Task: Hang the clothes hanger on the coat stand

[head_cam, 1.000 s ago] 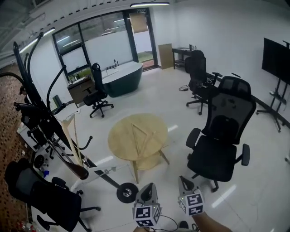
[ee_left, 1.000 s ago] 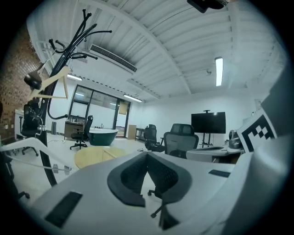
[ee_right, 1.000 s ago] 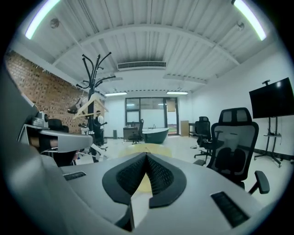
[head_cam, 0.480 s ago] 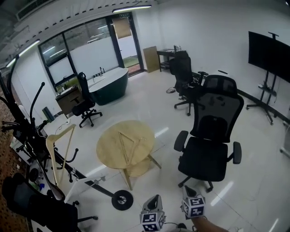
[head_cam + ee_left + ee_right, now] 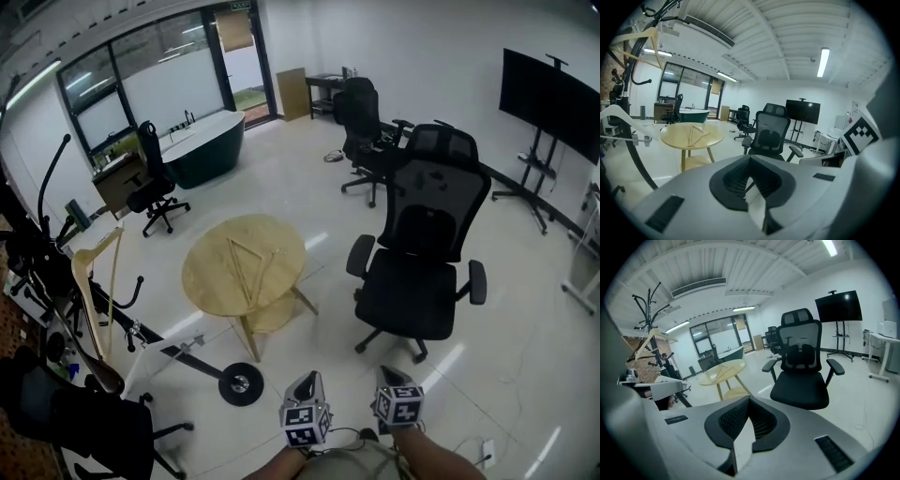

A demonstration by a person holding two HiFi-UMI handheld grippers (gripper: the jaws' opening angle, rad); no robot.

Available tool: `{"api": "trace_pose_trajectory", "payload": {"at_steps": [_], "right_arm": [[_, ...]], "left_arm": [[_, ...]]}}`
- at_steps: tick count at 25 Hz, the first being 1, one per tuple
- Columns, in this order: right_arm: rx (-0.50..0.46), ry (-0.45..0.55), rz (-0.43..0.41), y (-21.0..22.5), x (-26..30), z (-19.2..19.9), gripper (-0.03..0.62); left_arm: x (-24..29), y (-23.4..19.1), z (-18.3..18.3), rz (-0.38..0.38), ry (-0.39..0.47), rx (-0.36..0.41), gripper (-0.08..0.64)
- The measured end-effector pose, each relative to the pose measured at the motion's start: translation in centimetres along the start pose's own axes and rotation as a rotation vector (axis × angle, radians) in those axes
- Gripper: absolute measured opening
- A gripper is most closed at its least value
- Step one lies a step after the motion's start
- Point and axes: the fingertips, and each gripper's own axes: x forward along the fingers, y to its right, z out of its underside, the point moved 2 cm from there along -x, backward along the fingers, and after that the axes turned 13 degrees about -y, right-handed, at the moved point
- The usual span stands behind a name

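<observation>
A wooden clothes hanger (image 5: 246, 267) lies flat on the round wooden table (image 5: 211, 281) in the middle of the room. It also shows in the left gripper view as the hanger (image 5: 695, 132) and faintly in the right gripper view on the table (image 5: 723, 371). The black coat stand (image 5: 45, 211) rises at the far left with another wooden hanger (image 5: 92, 281) on it. That stand (image 5: 648, 305) and its hanger (image 5: 650, 339) show in the right gripper view. My left gripper (image 5: 308, 382) and right gripper (image 5: 382, 374) are low at the front, both shut and empty, well short of the table.
A black mesh office chair (image 5: 417, 258) stands right of the table. A wheeled frame (image 5: 234, 382) lies on the floor at front left beside another black chair (image 5: 84, 427). More chairs (image 5: 361, 131), a dark tub (image 5: 202, 145) and a TV on a stand (image 5: 548, 98) are further off.
The head view has swung: the coat stand slid toward the left edge and the table and mesh chair drifted left. Both grippers stay shut and low at the front.
</observation>
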Motion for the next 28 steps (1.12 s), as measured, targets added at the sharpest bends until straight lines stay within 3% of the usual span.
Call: {"api": "trace_pose_trajectory", "payload": {"at_steps": [28], "right_arm": [[0.036, -0.096, -0.013, 2.1, 0.6, 1.8, 0.009]], "left_arm": [[0.0, -0.7, 1.2, -0.026, -0.047, -0.054, 0.009]]}}
